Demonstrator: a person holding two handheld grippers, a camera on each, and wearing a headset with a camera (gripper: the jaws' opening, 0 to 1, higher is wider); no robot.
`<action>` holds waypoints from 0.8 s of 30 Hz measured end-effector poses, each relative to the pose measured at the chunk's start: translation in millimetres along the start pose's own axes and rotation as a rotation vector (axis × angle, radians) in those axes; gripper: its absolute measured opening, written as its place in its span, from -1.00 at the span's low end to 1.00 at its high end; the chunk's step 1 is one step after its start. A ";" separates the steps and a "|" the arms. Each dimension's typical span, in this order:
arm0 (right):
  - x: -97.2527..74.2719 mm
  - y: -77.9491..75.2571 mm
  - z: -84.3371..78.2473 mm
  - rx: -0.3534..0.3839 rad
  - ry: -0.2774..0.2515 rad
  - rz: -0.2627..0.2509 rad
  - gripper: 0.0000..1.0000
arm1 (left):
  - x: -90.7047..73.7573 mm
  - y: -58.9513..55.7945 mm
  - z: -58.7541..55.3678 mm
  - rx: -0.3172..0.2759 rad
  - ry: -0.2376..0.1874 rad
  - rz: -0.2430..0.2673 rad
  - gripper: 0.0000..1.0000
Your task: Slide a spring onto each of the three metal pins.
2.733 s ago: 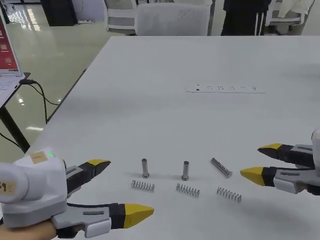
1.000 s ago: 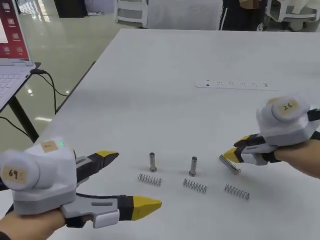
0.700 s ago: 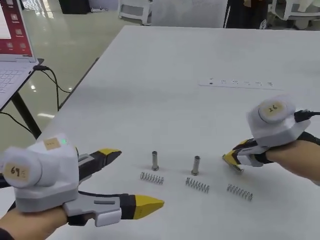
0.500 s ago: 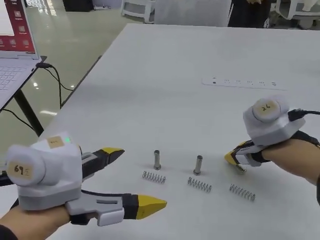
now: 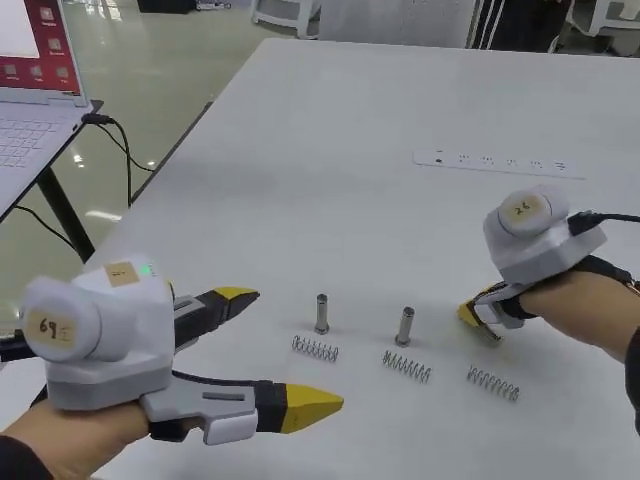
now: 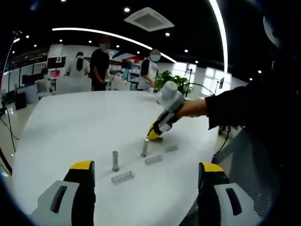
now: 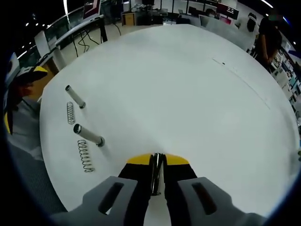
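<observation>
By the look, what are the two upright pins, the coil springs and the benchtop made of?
The short upright silver pins look like metal, probably steel: smooth, with a dull grey sheen. The small grey coil springs look like thin steel wire, with open turns visible. The white tabletop is matte, perhaps laminate or painted board; its soft glare doesn't settle which.

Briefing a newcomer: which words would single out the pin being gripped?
On the white table, three springs lie in a row. Behind the rightmost spring is the pin: unlike the two upright pins, it is clamped in the right gripper's yellow tips.
</observation>
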State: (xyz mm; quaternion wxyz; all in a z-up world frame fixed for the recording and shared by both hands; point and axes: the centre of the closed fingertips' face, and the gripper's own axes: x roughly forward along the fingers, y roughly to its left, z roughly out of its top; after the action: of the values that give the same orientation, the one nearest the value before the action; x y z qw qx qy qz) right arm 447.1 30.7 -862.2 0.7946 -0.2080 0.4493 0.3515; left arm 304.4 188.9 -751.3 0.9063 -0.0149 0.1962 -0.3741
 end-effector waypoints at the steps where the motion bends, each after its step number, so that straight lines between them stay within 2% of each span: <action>1: 0.6 0.2 -0.7 -0.004 0.007 0.000 -0.89 | 0.0 0.0 0.2 0.000 -0.001 0.000 0.75; 9: -2.2 5.1 -1.8 -0.037 0.023 -0.025 -0.90 | 0.1 -0.4 0.7 0.000 -0.002 -0.001 0.75; 14: -6.9 7.9 -3.0 -0.014 0.017 -0.025 -0.91 | -0.6 0.1 0.8 0.003 -0.002 0.000 0.75; 20: -33.4 13.1 5.2 -0.006 -0.037 -0.014 -0.91 | 1.3 -2.0 -1.2 0.008 0.007 -0.009 0.75; 24: -47.8 15.3 4.5 0.005 -0.071 -0.010 -0.91 | 2.3 -4.0 -2.2 0.012 0.014 -0.015 0.75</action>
State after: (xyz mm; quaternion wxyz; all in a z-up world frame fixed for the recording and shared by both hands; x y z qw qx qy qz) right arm 421.6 26.0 -818.9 0.8123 -0.1957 0.4205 0.3536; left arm 302.4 184.8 -753.4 0.9020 -0.0084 0.2003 -0.3823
